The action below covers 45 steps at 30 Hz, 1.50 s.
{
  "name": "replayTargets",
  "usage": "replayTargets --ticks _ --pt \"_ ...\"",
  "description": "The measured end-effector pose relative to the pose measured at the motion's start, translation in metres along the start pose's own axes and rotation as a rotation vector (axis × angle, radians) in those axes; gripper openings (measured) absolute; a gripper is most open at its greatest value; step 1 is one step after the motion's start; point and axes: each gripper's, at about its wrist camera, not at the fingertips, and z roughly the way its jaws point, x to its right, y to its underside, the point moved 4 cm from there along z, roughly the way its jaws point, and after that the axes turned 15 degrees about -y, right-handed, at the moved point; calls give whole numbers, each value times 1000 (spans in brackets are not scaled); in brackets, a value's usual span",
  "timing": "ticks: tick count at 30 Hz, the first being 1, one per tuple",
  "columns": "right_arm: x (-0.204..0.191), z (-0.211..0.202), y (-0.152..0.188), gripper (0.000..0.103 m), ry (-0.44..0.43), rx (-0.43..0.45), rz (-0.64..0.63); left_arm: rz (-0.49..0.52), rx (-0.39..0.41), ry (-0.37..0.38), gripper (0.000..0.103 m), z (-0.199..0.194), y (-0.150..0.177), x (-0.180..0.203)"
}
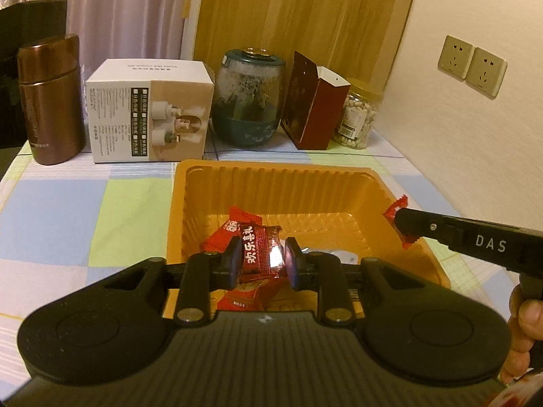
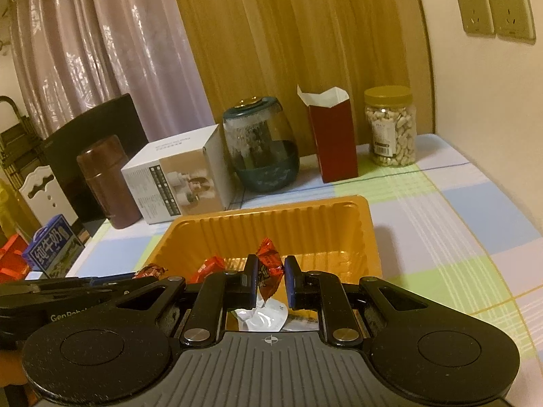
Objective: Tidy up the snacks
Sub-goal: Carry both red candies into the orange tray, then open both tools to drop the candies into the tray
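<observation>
The orange tray (image 1: 271, 183) sits on the checked tablecloth (image 1: 61, 210) and already holds a few red-wrapped candies (image 1: 234, 225) and a white packet (image 2: 263, 317) on its floor – so the step in hand looks like dropping two more sweets in. The left gripper (image 1: 259, 259) hangs over the tray's near edge with a red candy (image 1: 259, 249) between its fingers; the pads sit against the wrapper's sides, though only lightly, it seems, so I read it as a loosening pinch. The right gripper (image 2: 269, 279) is pressed tight on another red candy (image 2: 268, 261), held by its twisted wrapper above the tray's right side. Next, both need to let go while over the hollow – the right one may want to come a little further inward first, so its sweet does not land on the rim. Behind the tray stand a brown flask (image 1: 51, 101), a white box (image 1: 149, 112), a dark glass jar (image 1: 249, 98), a red carton (image 1: 315, 108) and a jar of nuts (image 2: 390, 125)
</observation>
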Motion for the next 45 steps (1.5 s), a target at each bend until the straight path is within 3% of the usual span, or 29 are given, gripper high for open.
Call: replayTargets --ticks 2,3,11,22,28,29,30,32,45 --pt "0 1 2 16 -11 -7 12 -18 -1 7 44 1 0 -2" --pt "0 2 2 16 -18 -10 17 -26 1 2 46 1 0 -4" --pt "-4 4 4 16 -39 -19 31 14 12 -53 46 -5 -2 -11" --pt "-10 8 5 17 -65 -19 44 34 11 -73 46 -8 0 -15" --pt "-11 12 7 18 -143 -7 86 42 7 -79 46 -7 4 -17" --pt "-11 11 6 27 -142 0 90 43 7 -81 46 -7 4 -17" --pt "-10 10 6 44 -137 7 94 43 7 -83 46 -7 5 -17" --pt "-9 7 4 57 -126 26 103 46 8 -81 46 -8 5 -17" --pt "4 -5 1 57 -64 49 128 73 13 -66 48 -12 8 -7"
